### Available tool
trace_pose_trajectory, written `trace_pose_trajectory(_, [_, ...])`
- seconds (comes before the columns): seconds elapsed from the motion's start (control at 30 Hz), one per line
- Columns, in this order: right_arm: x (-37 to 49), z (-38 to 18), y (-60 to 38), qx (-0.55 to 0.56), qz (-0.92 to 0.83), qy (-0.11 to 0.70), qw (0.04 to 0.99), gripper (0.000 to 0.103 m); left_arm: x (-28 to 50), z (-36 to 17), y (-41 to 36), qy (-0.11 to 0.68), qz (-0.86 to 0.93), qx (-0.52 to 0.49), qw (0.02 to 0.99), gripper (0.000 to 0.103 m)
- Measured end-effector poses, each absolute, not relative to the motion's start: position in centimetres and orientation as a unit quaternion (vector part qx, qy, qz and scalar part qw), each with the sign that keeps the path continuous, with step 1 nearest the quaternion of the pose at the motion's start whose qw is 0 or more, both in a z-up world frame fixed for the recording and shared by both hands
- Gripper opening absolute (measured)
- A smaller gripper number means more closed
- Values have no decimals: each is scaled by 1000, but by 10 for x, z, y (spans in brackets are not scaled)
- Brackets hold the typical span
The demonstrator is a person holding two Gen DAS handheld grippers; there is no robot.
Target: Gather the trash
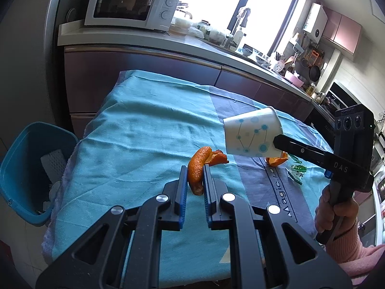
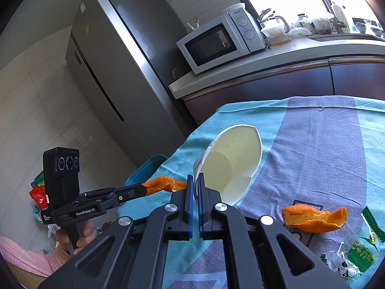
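Note:
My left gripper [image 1: 195, 173] is shut on a curled piece of orange peel [image 1: 197, 168], held just above the blue cloth; the same gripper [image 2: 144, 189] and peel [image 2: 163, 184] show at the left of the right wrist view. My right gripper [image 2: 196, 180] is shut on the rim of a white paper cup [image 2: 231, 161], which is tipped on its side in the air. From the left wrist view the right gripper [image 1: 276, 142] pinches the cup [image 1: 252, 132], whose wall is printed with blue dots. A second orange peel [image 2: 315, 219] lies on the cloth.
A blue bin [image 1: 31, 171] stands on the floor left of the table [image 1: 144, 120], with trash inside. A green-and-clear wrapper [image 2: 356, 255] lies near the second peel. Behind the table run a counter with a microwave [image 1: 134, 4] and a fridge [image 2: 115, 60].

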State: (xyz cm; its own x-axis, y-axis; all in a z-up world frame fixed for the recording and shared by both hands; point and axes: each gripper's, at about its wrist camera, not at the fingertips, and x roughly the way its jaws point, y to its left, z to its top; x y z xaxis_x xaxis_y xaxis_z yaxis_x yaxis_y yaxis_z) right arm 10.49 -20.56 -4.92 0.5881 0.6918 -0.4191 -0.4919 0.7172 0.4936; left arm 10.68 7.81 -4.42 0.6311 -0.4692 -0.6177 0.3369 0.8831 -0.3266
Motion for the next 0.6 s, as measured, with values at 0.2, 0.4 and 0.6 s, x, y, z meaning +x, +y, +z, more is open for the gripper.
trace_pose_trajectory(0.2, [107,-48,-196,163,346,305,872,2,104,-43,87,364,-217,-93,901,13])
trace_pose_trajectory(0.4, [110,-49,-188,163,351,308,869,2,101,-42,94,363,-210,-95,903,13])
trace_pose_trajectory(0.6, [111,-50,-180,161,359,310,865,2,98,-41,103,361,-202,-100,905,13])
